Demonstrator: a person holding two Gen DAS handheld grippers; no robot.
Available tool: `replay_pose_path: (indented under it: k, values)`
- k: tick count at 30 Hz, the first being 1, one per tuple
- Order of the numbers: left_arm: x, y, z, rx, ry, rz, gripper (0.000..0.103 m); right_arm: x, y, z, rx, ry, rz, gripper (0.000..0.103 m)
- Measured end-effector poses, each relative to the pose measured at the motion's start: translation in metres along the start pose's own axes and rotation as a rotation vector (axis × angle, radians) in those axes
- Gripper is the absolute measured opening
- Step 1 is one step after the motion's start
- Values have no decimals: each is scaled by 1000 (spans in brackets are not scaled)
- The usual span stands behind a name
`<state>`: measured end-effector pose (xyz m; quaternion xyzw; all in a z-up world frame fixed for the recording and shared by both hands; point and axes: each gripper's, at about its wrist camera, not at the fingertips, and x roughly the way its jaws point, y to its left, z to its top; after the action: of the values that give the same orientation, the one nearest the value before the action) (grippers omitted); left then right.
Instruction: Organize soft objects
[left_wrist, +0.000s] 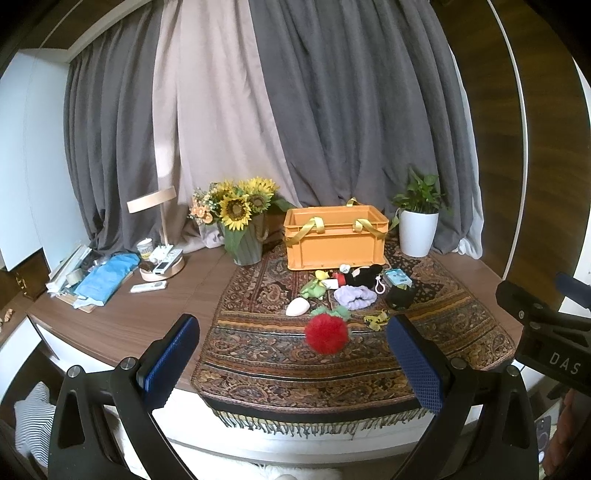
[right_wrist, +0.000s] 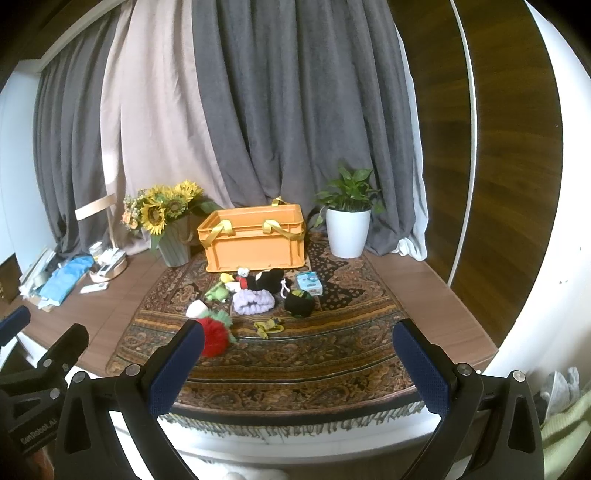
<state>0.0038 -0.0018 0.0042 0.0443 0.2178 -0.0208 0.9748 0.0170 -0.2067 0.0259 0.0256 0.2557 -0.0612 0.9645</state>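
Nearest the cameras, the left gripper (left_wrist: 291, 365) and the right gripper (right_wrist: 297, 365) hang above the near edge of the table, each with its black arms and blue rubber-textured pads spread wide and nothing held between them.

Below them the fringed, paisley-patterned woven cloth (left_wrist: 280, 373) drapes over the near edge of the brown wooden tabletop (left_wrist: 147, 314). On the cloth, closest in, lies a fluffy red pompom strawberry with green felt leaves (left_wrist: 327, 332), with a smooth white egg-shaped object (left_wrist: 297, 306) just left and behind it. To its right is a small yellow-and-black tangled toy (left_wrist: 376, 318).

Farther back sit a ruffled lilac fabric scrunchie (left_wrist: 354, 297), a round black plush pouch (right_wrist: 300, 302), a green plush frog (left_wrist: 314, 290), a black plush toy with red and white parts (left_wrist: 364, 275) and a light blue printed packet (left_wrist: 398, 277), all close together.

Behind the cluster stands the orange rectangular plastic crate with yellow ribbon handles (left_wrist: 336, 240), open at the top. A ribbed grey vase of sunflowers (left_wrist: 240, 221) stands to its left and a leafy green plant in a smooth white pot (left_wrist: 418, 225) to its right.

Far left on the bare wood are a round wooden tray holding white remote controls (left_wrist: 164, 264) and a crumpled blue cloth (left_wrist: 107, 275). Grey and beige curtains (left_wrist: 295, 110) hang in heavy folds behind everything.
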Motion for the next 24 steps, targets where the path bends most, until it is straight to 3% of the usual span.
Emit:
replay_pose_path:
  k: [24]
  values:
    - [-1, 0, -2, 1, -5, 4, 103, 0, 1, 1, 4, -2, -2, 102]
